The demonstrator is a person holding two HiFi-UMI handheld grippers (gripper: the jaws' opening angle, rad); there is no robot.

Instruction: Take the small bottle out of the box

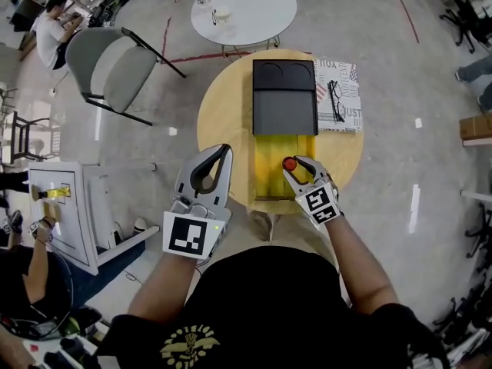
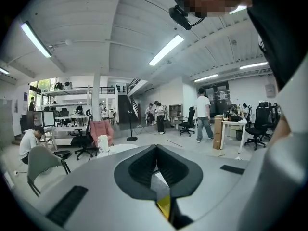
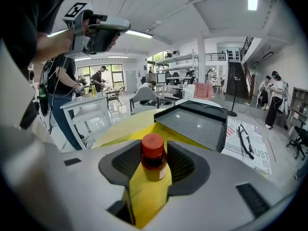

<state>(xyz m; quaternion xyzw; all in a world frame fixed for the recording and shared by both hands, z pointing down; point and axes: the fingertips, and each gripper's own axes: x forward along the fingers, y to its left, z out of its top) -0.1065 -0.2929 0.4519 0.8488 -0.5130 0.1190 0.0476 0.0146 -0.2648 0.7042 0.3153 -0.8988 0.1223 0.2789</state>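
A small bottle [image 1: 289, 164] [image 3: 153, 159] with a red cap stands upright in the open yellow box [image 1: 269, 177] [image 3: 137, 125] on the round wooden table [image 1: 223, 106]. My right gripper [image 1: 296, 167] [image 3: 154, 150] is at the box's near right side, open, its jaws standing on either side of the bottle's cap and neck with hardly any gap. The box's black lid [image 1: 284, 98] [image 3: 192, 124] lies folded back beyond it. My left gripper [image 1: 223, 151] [image 2: 155, 147] is shut and empty, held raised over the table's near left edge.
A printed sheet [image 1: 346, 75] with a pair of glasses [image 1: 335, 101] lies right of the lid. Behind the table are a grey folding chair [image 1: 108, 68] and a white round table [image 1: 246, 6]. A white cabinet [image 1: 69, 206] stands at my left. Several people are in the room.
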